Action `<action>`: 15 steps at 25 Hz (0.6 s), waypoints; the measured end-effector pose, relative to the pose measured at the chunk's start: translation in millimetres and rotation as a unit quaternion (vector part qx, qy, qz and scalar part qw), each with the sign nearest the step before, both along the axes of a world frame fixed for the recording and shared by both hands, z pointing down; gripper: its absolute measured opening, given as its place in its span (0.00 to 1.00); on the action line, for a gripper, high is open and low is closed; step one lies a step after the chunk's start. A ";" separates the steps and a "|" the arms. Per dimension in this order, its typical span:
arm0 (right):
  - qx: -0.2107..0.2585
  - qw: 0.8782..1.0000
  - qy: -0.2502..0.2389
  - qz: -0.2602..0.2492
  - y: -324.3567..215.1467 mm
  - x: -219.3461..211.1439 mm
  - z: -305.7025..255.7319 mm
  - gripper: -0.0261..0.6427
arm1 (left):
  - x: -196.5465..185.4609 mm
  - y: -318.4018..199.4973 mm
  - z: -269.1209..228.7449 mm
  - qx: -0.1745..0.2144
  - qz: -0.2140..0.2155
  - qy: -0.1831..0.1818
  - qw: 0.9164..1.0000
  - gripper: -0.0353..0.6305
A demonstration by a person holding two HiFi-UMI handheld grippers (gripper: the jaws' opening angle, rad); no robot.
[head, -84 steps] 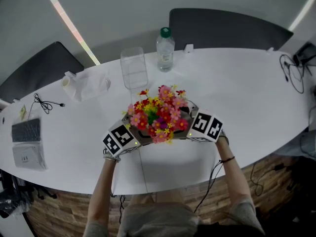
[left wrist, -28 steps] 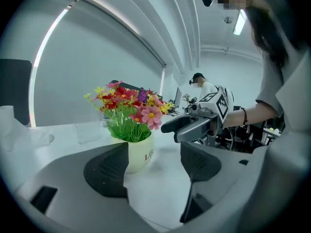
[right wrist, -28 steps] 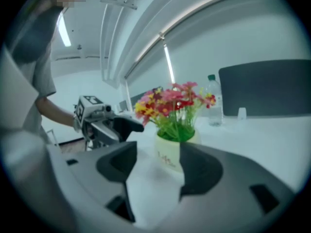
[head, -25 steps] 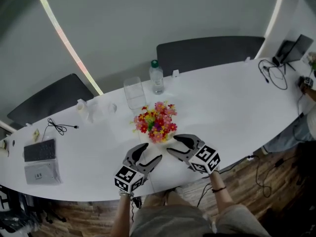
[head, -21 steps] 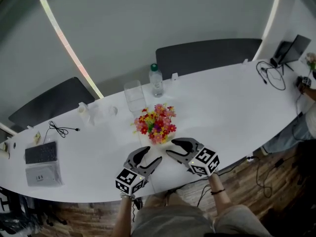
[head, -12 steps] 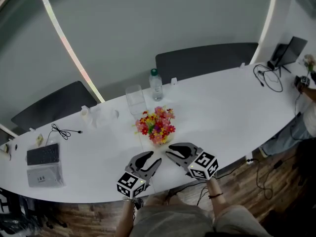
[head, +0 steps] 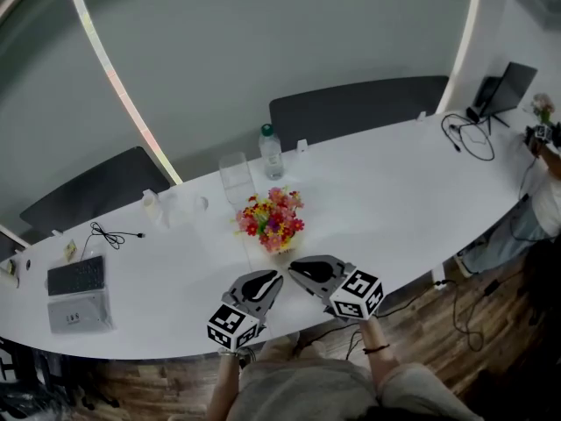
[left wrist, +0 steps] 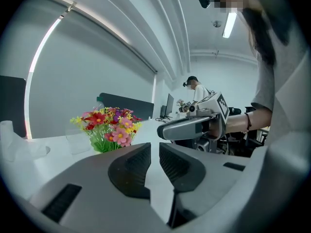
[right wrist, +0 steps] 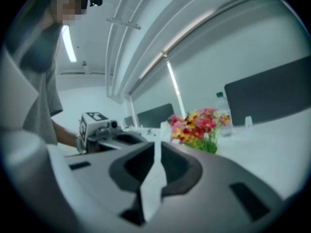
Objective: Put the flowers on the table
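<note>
Ahead: flowers (head: 270, 220) stand upright on the table (head: 394, 182), untouched, with stems vertical and blooms on top.
Left gripper (head: 274, 278): jaws closing, down to a thin slit, with nothing between them; only bare tabletop shows past the tips.
Right gripper (head: 294, 268): jaws also closing, nearly together and empty.
Gripper placing: both hover over the near edge of the table, side by side, tips angled inward toward each other, well short of the bunch.
Bearing: the bunch lies straight beyond the two sets of tips, further in from the near edge. In the left gripper view it sits left of the jaw line, in the right gripper view right of it, so neither gripper points squarely at it.
Nearer hand: much the same reach from either side; in the head view the bunch lines up slightly more with the left tips.
Neighbours: a clear tub (head: 235, 175) and a bottle (head: 266, 153) stand just behind the bunch, apart from it.
Task state: by my reading the flowers are set down and released, so little remains but to draw clear.
Risk: any sweep forward could tip the top-heavy bunch.
</note>
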State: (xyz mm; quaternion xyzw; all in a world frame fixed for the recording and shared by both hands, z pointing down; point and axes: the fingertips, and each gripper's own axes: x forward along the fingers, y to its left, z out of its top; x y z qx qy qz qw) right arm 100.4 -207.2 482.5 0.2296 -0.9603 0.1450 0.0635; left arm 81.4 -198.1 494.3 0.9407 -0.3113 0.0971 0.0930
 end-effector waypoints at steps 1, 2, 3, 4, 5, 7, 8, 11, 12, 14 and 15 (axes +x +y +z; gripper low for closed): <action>0.001 1.000 -0.001 -0.001 0.9 0.0 -1.2 0.12 | 1.2 0.4 -1.0 0.001 0.001 0.000 1.000 0.15; 0.002 1.000 -0.002 -0.001 1.3 0.2 -2.2 0.12 | 2.3 0.6 -2.1 0.002 0.003 0.000 1.000 0.15; 0.003 1.000 -0.004 -0.001 1.6 0.5 -3.4 0.11 | 3.4 0.6 -3.4 0.003 0.004 0.000 1.000 0.14; 0.004 1.000 -0.006 -0.001 1.9 0.9 -4.8 0.11 | 4.3 0.8 -4.8 0.004 0.005 0.001 1.000 0.14; 0.005 1.000 -0.009 -0.002 2.6 1.1 -6.5 0.11 | 5.2 1.1 -6.2 0.006 0.005 0.002 1.000 0.13; 0.009 1.000 -0.012 -0.004 3.9 1.4 -9.7 0.10 | 6.2 1.6 -8.5 0.008 0.006 0.003 1.000 0.13; 0.011 1.000 -0.013 -0.004 4.3 1.7 -11.2 0.10 | 6.6 1.8 -9.5 0.009 0.007 0.003 1.000 0.12; 0.017 1.000 -0.015 -0.005 5.5 2.9 -14.5 0.09 | 7.3 2.9 -12.4 0.012 0.009 0.003 1.000 0.12; 0.019 1.000 -0.016 -0.005 5.7 3.2 -15.3 0.08 | 7.5 3.1 -13.2 0.013 0.009 0.004 1.000 0.11; 0.023 1.000 -0.017 -0.005 5.9 3.5 -16.7 0.08 | 8.3 3.0 -15.0 0.014 0.012 0.004 1.000 0.11; 0.025 1.000 -0.018 -0.005 6.1 3.5 -17.3 0.08 | 8.7 3.0 -15.9 0.015 0.013 0.004 1.000 0.11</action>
